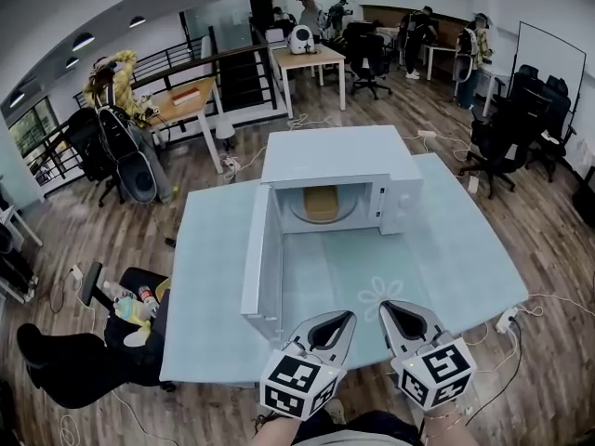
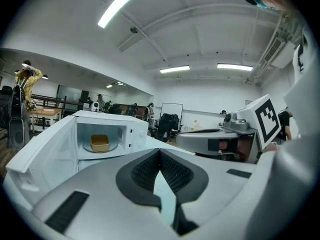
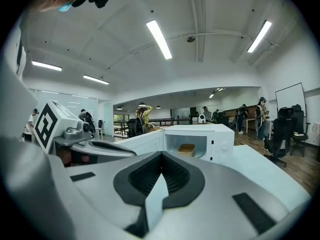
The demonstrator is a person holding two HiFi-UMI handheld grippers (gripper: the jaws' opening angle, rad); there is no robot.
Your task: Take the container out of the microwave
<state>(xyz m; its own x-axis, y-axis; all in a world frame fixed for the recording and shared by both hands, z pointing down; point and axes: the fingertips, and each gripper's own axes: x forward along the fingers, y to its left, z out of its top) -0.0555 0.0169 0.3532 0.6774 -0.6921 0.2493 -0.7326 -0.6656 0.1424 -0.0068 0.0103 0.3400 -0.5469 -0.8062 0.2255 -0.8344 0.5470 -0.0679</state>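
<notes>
A white microwave (image 1: 335, 161) stands at the far side of a pale blue table (image 1: 209, 277), its door (image 1: 263, 258) swung wide open to the left. Inside, on the turntable, sits a tan container (image 1: 322, 203), also seen in the left gripper view (image 2: 100, 143) and the right gripper view (image 3: 186, 148). My left gripper (image 1: 347, 317) (image 2: 160, 151) and right gripper (image 1: 386, 306) (image 3: 161, 154) hover side by side over the table's near edge, well short of the microwave. Both point at it, both are shut and hold nothing.
The open door juts toward me on the left of the oven mouth. A power strip (image 1: 507, 319) hangs at the table's right corner. A seated person (image 1: 84, 360) is at the lower left. Desks, office chairs and standing people fill the room behind.
</notes>
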